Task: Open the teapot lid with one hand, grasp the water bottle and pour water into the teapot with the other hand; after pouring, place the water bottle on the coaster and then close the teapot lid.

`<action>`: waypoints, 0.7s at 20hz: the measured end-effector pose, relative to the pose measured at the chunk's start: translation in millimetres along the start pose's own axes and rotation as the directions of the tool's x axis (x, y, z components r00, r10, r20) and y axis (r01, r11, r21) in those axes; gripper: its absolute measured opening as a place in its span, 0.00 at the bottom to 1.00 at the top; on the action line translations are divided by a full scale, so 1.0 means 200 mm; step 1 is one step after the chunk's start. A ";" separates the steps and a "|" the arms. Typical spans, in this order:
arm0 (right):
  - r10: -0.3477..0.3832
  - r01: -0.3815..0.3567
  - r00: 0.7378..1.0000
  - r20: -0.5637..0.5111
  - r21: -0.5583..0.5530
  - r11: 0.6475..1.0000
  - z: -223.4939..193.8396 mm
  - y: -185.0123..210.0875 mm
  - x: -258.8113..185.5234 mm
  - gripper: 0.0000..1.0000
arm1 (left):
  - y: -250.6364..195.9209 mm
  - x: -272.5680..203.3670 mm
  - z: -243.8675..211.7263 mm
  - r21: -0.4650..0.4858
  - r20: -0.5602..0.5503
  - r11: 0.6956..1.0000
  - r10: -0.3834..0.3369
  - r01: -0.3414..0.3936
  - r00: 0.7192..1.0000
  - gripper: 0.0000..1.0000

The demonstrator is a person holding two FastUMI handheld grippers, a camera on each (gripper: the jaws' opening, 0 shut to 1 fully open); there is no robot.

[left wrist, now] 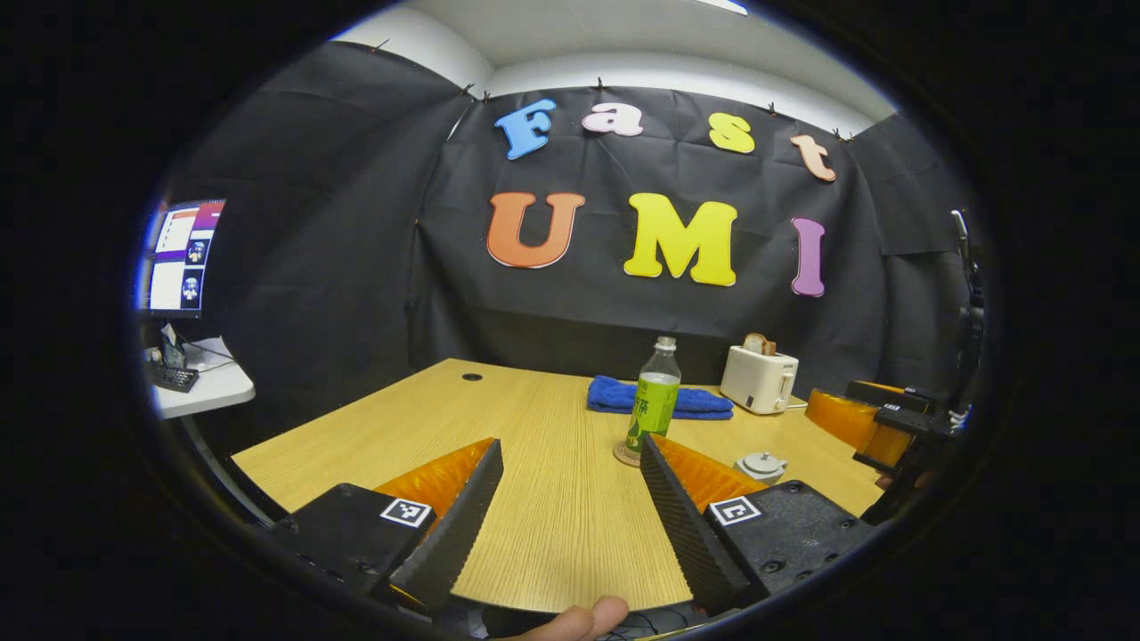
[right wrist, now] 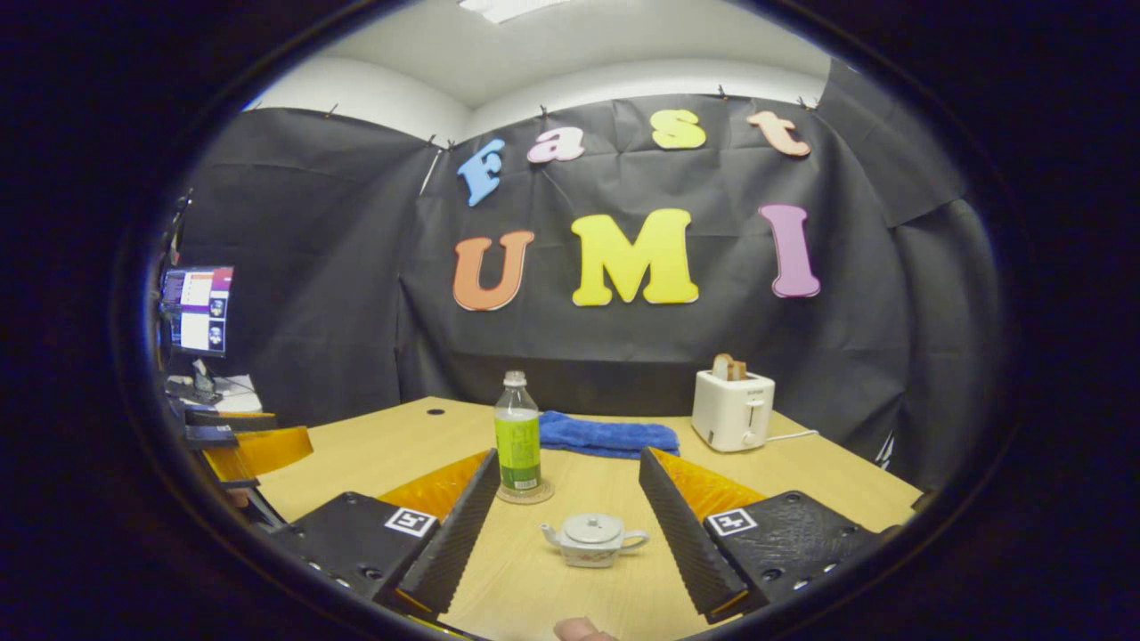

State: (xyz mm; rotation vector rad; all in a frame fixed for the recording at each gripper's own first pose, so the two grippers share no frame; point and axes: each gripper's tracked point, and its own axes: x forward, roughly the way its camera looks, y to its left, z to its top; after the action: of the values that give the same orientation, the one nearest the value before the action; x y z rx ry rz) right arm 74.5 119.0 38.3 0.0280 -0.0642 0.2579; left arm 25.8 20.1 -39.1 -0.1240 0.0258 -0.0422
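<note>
Lidded teapot [right wrist: 592,538] near bottle [right wrist: 517,434] upright on coaster [right wrist: 525,494].

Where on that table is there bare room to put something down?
Bare wood spans the table's near side ahead of the teapot, and left of the water bottle toward the corner hole. Crowded: the back, with blue towel and toaster.

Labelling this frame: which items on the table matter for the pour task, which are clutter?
Task things:
teapot, lid on
water bottle, upright
coaster under the bottle

Clutter:
toaster with bread
blue towel
monitor on a side desk
</note>
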 end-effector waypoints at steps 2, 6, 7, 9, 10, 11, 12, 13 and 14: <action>-0.026 0.026 0.999 0.029 -0.014 1.000 0.08 -0.03 -0.14 0.94 | -0.03 -0.08 0.03 0.032 0.021 0.999 -0.001 0.001 1.000 0.97; -0.078 0.078 0.995 0.058 -0.009 0.997 0.15 -0.09 -0.40 0.94 | -0.12 -0.23 0.06 0.062 0.043 0.998 -0.036 0.033 0.998 0.97; -0.094 0.094 0.994 0.059 -0.002 0.996 0.16 -0.11 -0.46 0.94 | -0.12 -0.25 0.05 0.082 0.044 0.996 -0.038 0.034 0.998 0.97; -0.111 0.112 0.992 0.060 -0.006 0.994 0.17 -0.12 -0.57 0.94 | -0.12 -0.30 0.07 0.110 0.062 0.994 -0.028 0.021 0.998 0.97; -0.130 0.131 0.990 0.061 -0.011 0.991 0.16 -0.14 -0.62 0.94 | -0.13 -0.33 0.07 0.112 0.064 0.993 -0.026 0.019 0.998 0.97; -0.149 0.150 0.987 0.065 -0.013 0.989 0.16 -0.16 -0.67 0.94 | -0.14 -0.35 0.06 0.110 0.066 0.994 -0.028 0.020 0.997 0.97; -0.158 0.159 0.985 0.072 -0.012 0.987 0.16 -0.16 -0.71 0.94 | -0.16 -0.37 0.05 0.110 0.069 0.994 -0.034 0.027 0.997 0.96; -0.166 0.167 0.983 0.076 -0.014 0.986 0.16 -0.17 -0.76 0.94 | -0.18 -0.39 0.04 0.116 0.055 0.993 -0.038 0.032 0.998 0.97; -0.174 0.176 0.981 0.081 -0.017 0.984 0.16 -0.17 -0.80 0.94 | -0.20 -0.40 0.02 0.121 0.042 0.992 -0.046 0.041 0.998 0.96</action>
State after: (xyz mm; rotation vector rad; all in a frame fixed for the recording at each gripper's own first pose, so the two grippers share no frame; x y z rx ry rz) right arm -72.1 44.0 59.6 0.0194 -0.1433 0.0797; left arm -56.0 -14.7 -28.1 -0.0049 -0.0246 -0.0846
